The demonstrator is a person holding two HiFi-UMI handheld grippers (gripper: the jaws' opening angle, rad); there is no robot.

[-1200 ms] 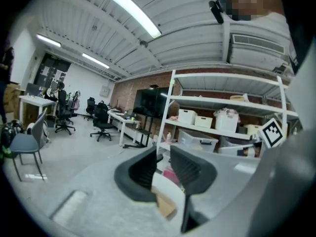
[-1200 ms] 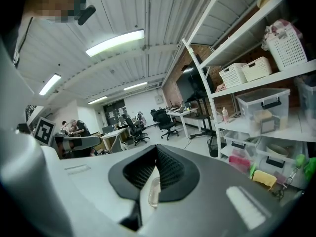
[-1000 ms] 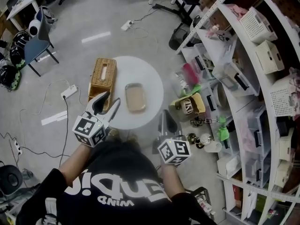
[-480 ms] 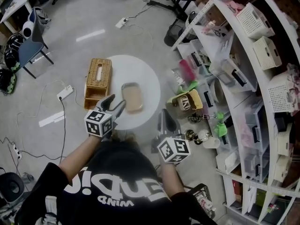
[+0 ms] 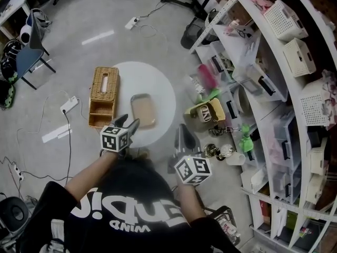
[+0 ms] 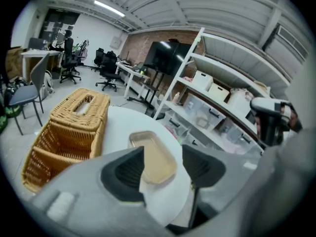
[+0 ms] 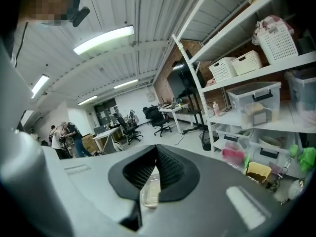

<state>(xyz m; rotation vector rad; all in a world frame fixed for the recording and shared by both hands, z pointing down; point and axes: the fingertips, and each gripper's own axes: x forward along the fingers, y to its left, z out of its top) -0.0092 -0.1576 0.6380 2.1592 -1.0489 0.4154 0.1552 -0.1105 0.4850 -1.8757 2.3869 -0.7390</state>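
**A:** Nearest first. The left gripper hangs at the near edge of the round white table. Its jaws are spread wide with only air between them, and its own view frames the tan tray in that gap.

**B:** And the right gripper?

**A:** It's off the table's near right side, over the floor, with its jaws pressed together. A pale, clear sliver shows low between them (I can't tell what it is).

**B:** What worries you?

**A:** The tray lies just beyond the left jaws, apart from them, near the middle of the table. It's shallow with a low rim, so I judge a pinch on that rim could slip or tip it. It also looks light (plastic, probably). A nudge from one jaw might send it sliding across the smooth top toward the far edge.

**B:** Anything crowding it?

**A:** The wicker basket sits to the tray's left, near but not touching. A wide-spread jaw coming in crooked could catch it.

**B:** And the tray itself?

**A:** It's rectangular with rounded corners, tan and empty. It lies flat, with its long side running near to far.

**B:** Farther out?

**A:** White shelving with bins stands to the right, and a grey chair is at the far left.
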